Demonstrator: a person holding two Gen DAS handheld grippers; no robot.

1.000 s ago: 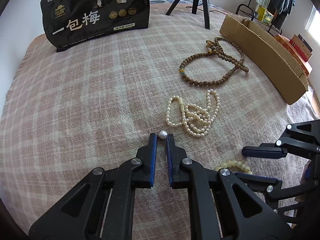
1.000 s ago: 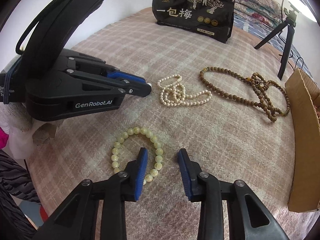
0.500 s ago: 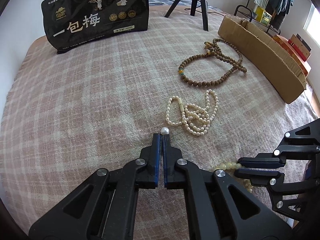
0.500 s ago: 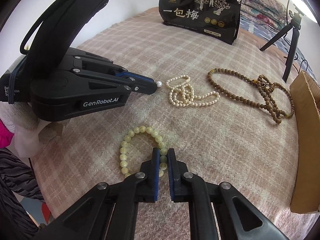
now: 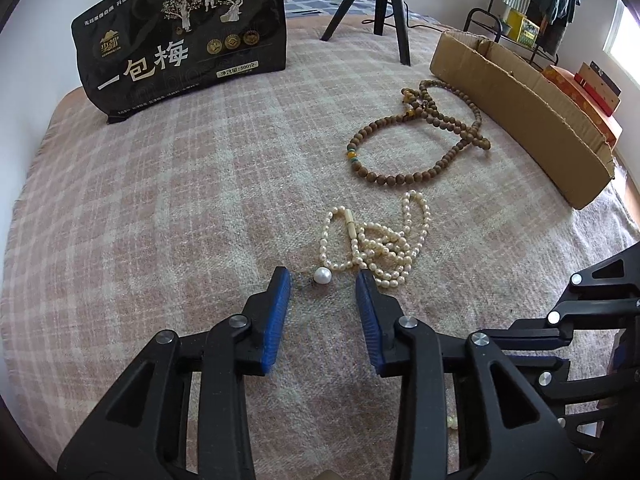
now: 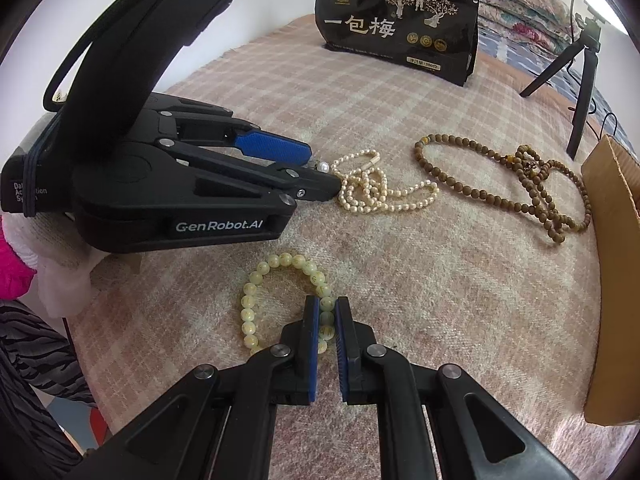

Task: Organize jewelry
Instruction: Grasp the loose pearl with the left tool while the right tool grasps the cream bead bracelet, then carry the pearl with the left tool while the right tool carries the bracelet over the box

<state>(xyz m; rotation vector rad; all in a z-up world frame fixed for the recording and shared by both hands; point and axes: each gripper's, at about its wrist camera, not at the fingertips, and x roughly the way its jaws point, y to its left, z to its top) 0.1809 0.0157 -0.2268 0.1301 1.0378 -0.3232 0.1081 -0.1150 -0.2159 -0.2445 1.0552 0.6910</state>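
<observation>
A single large pearl [image 5: 322,275] lies on the plaid blanket between the tips of my open left gripper [image 5: 323,280]. It also shows in the right wrist view [image 6: 323,167]. A heap of small pearl strands [image 5: 380,240] lies just beyond it. A brown wooden bead necklace [image 5: 420,140] lies farther back. My right gripper [image 6: 327,312] is shut on one side of a pale yellow bead bracelet [image 6: 256,300] that rests on the blanket. The left gripper [image 6: 316,168] is seen from the side in the right wrist view.
A black snack bag [image 5: 184,40] stands at the back of the blanket. A long cardboard box [image 5: 520,112] runs along the right edge. A black tripod [image 5: 380,0] stands behind. The blanket's edge [image 6: 120,340] drops off at the left in the right wrist view.
My left gripper has opened and let go of the large pearl, which now lies on the blanket. My right gripper closed on the yellow bracelet and stays shut on it.
</observation>
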